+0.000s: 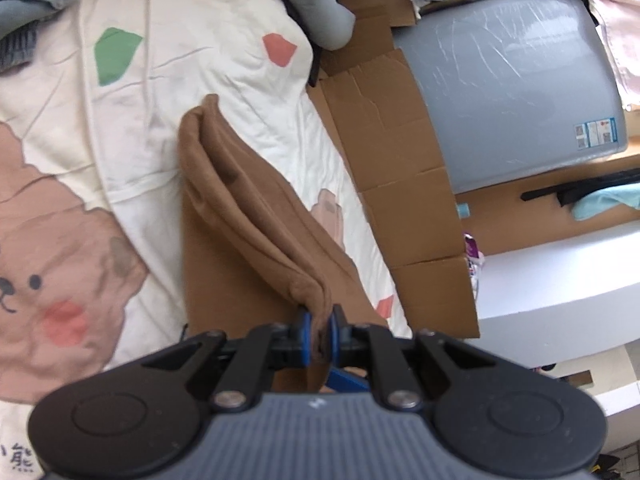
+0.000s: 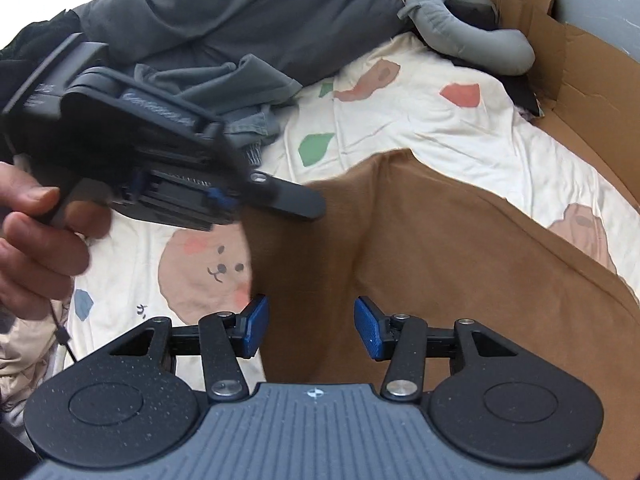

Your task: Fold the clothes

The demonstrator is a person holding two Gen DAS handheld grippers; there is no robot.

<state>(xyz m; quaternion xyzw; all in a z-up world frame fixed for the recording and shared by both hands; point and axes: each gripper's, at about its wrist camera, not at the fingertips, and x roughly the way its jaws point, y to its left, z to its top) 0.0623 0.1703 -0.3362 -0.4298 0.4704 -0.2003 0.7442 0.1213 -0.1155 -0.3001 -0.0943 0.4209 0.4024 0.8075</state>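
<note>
A cream bedspread [image 1: 132, 128] with bear prints covers the bed. Across it lies a brown garment [image 1: 248, 216], one bunched edge lifted off the bed. The left tongs [image 1: 319, 330] are clamped tight on that edge. The right tongs [image 2: 311, 326] hover above the brown cloth, jaws apart and holding nothing. Flattened cardboard [image 1: 404, 184] lies right of the bed.

Readable txt: Chinese char "熊" printed on bedsheet [image 1: 60, 80], near left corner, left wrist view. Blue-white label [image 1: 595, 133] on wrapped grey mattress [image 1: 512, 80], far right: too small to read. Nothing else legible.
</note>
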